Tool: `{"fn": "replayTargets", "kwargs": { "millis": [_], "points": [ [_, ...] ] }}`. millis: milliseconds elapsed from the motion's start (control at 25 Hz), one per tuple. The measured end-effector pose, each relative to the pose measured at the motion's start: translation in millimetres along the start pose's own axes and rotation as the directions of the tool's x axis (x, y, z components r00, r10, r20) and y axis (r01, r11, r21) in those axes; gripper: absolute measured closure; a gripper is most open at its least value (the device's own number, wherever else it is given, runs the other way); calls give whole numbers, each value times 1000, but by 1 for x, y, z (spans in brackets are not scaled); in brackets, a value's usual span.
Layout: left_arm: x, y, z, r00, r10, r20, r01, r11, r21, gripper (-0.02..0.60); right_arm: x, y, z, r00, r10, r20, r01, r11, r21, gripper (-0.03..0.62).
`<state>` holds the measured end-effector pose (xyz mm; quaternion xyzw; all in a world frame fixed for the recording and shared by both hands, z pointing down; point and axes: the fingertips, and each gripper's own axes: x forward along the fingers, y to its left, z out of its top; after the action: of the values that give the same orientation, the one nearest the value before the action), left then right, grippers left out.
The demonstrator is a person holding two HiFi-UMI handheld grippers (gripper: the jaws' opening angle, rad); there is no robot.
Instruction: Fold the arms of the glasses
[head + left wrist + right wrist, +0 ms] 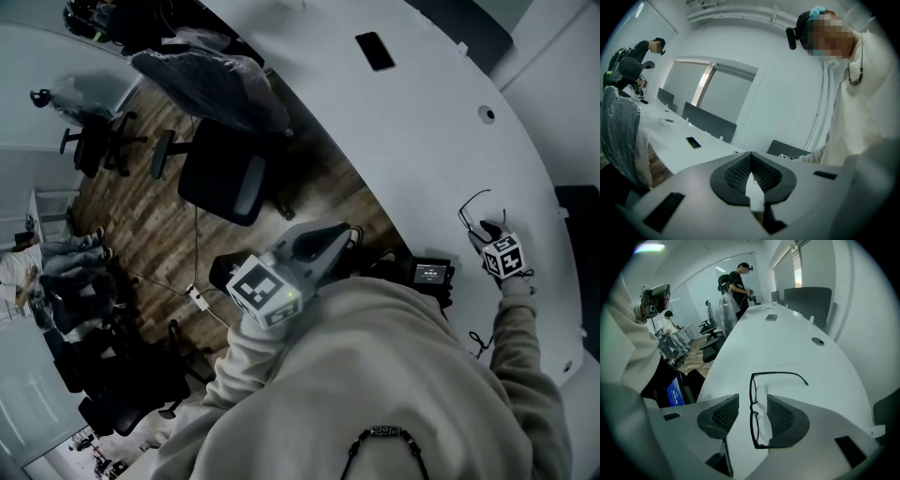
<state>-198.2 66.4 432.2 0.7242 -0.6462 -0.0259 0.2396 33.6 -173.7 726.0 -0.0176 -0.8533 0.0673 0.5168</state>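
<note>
right gripper (751, 419) is spread wide w/ nothing clamped: its jaws stand either side of the glasses (751, 401), which lie on the table (797, 348) close to the table's near edge, front frame running lengthwise down the gap and touching neither pad as far as i can see. one arm of the glasses sticks out open from the far end of the frame, curving off across the table; the other arm is behind the right-hand jaw, so can't tell if it's folded. left gripper (751, 176) is clenched tight on nothing, held off the table, over the floor by the person's chest, pointing roughly level. a phone (771, 317) lies much further along the table, well apart from all this. handling, my guess: thin wire-type frame, v. light, will skid on the smooth table if nudged from one side only, and the lenses + hinges are the fragile bits. best hold is prob. the frame at the bridge or a rim edge, gently, not across the lenses, w/ one gripper pinning it while the other pushes the open arm near its tip so it swings in on its hinge. too much squeeze could bend the frame; too little and it slides. folding not yet done on the visible arm.
</note>
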Motion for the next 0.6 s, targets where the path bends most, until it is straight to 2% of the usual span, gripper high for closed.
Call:
{"fn": "replayTargets", "kwargs": {
  "millis": [280,480,600],
  "points": [
    [-12,3,-7,999,33,6,-33,999,-24,577,31,2,-23,983,-12,-185,-7,995,-101,411],
    [-13,3,-10,999,31,6,-31,999,-30,577,43,0,-30,972,-36,-231,8,993,-121,413],
    [-14,3,-11,1000,27,8,-27,999,-34,577,47,2,-32,973,-28,-231,7,996,-93,428]
  ]
}}
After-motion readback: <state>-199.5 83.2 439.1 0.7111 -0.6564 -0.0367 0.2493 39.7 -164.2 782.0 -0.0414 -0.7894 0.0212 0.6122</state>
